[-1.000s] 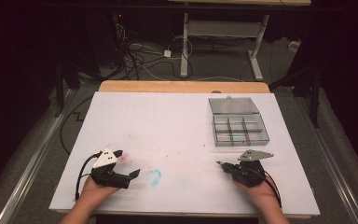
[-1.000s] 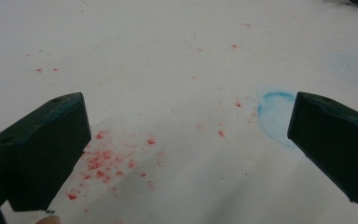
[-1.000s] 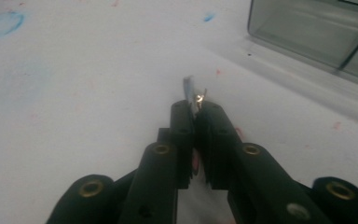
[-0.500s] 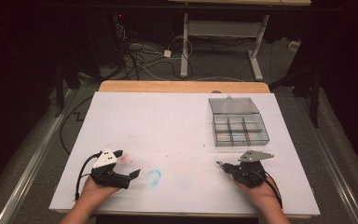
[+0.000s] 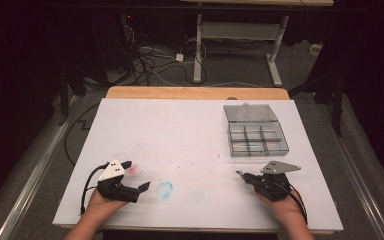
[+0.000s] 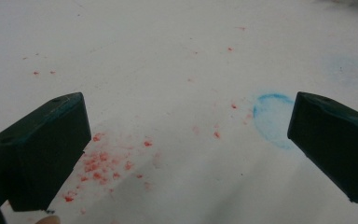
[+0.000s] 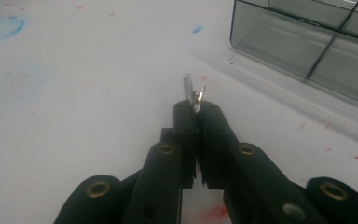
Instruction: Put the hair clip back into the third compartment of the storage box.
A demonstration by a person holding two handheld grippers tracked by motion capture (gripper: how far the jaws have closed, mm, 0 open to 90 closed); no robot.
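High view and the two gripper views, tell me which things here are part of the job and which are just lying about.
In the job:
- small metal piece, pinched in the shut right gripper
- clear compartment box, lid open, nearby
- left gripper, open, holding nothing

Just there:
- blue ring mark on the white table
- red specks
- cables on the floor
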